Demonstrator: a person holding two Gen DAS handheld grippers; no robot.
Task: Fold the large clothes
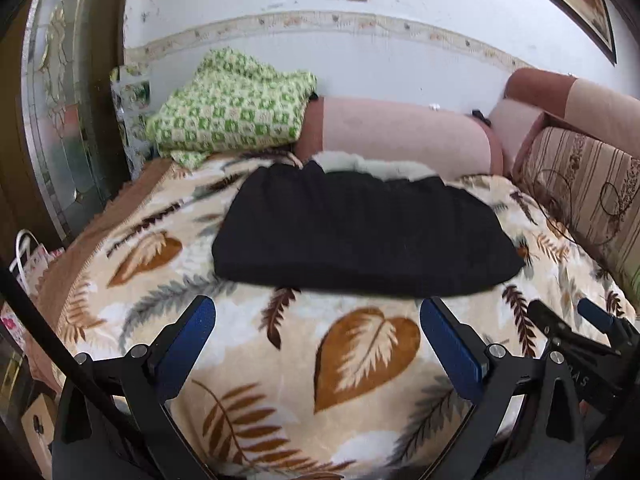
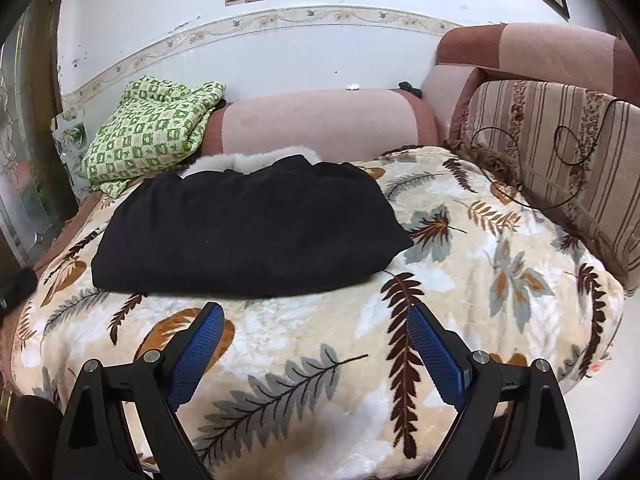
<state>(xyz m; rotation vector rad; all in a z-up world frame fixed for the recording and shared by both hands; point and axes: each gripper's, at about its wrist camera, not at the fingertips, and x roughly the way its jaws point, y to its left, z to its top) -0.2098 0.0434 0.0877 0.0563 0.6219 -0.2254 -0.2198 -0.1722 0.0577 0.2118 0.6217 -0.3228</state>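
A black garment (image 1: pixel 360 232) with a pale fur collar (image 1: pixel 372 166) lies folded into a wide bundle on a leaf-patterned blanket (image 1: pixel 360 360). It also shows in the right wrist view (image 2: pixel 248 232) with its collar (image 2: pixel 248 162). My left gripper (image 1: pixel 318 312) is open and empty, just in front of the garment's near edge. My right gripper (image 2: pixel 316 316) is open and empty, also just short of the near edge. The right gripper also shows at the right edge of the left wrist view (image 1: pixel 568 320).
A green-and-white checked cloth (image 1: pixel 232 116) lies at the back left against a pink sofa armrest (image 1: pixel 400 128). A striped cushion (image 2: pixel 560 152) lines the right side. A wall (image 2: pixel 280 40) stands behind. A glass door (image 1: pixel 60 120) and a bag (image 1: pixel 28 256) are at the left.
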